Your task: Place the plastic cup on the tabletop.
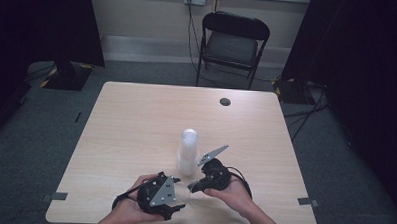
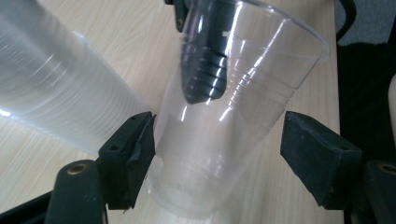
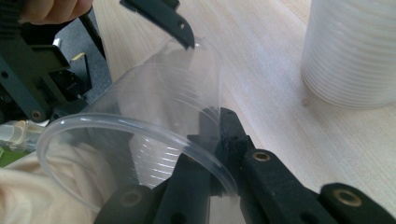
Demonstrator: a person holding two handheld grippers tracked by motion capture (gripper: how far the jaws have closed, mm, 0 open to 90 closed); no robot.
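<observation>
Standing by the near edge of the pale wooden desk point(image 1: 136, 120), I see a single clear plastic cup point(image 2: 224, 121) being passed from one claw to the other. On the left, the left claw point(image 1: 175, 210) sits just above the near edge, its two black jaws apart on either side of the cup's lower body; in the left gripper view one pad point(image 2: 135, 154) lies against or just beside the wall while the other stands clear, so it has no grip yet.

The cup hangs tilted between the two claws, close to the near edge and just in front of the tall stack of clear plastic cups point(image 1: 188, 151), which stands upright near the middle of the desk. It seems to have been peeled off that stack.

On the right, the right claw point(image 1: 194, 186) is clamped on the cup's rim, one jaw inside the mouth and one outside, as the right gripper view shows point(image 3: 219, 140).

The step in hand looks like a handover. Next, the left jaws need to come together gently on the thin wall without crushing it, and only then should the right claw let go of the rim.
</observation>
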